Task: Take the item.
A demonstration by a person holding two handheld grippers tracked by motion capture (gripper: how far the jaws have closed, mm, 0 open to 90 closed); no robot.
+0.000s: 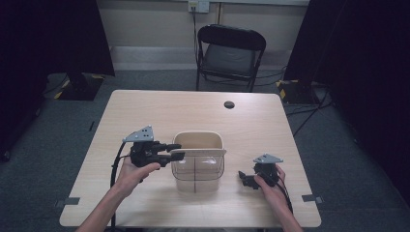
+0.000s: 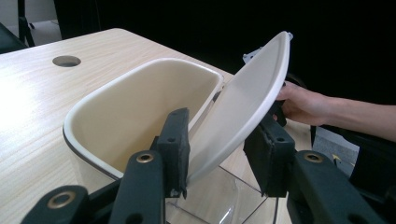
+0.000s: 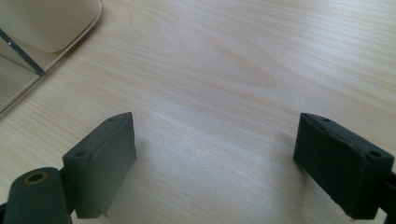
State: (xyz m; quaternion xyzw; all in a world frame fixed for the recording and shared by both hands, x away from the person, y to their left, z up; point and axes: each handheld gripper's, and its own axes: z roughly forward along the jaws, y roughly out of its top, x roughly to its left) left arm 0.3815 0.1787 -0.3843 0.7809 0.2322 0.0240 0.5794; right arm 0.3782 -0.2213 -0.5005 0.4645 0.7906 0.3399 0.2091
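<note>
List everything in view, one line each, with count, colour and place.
lid: one, cream, tilted over the containers, clamped at its edge by the left gripper
cream bin: one, cream, mid-table, on the far side of the clear one
clear container: one, transparent with dark lines, mid-table, on the near side of the cream bin
table: one, light wood, with a round cable hole near its far edge
folding chair: one, black, on the floor beyond the table
left gripper: one, black, shut on the lid
right gripper: one, black, jaws open over bare table, right of the containers
hands: two, one holding each gripper
</note>
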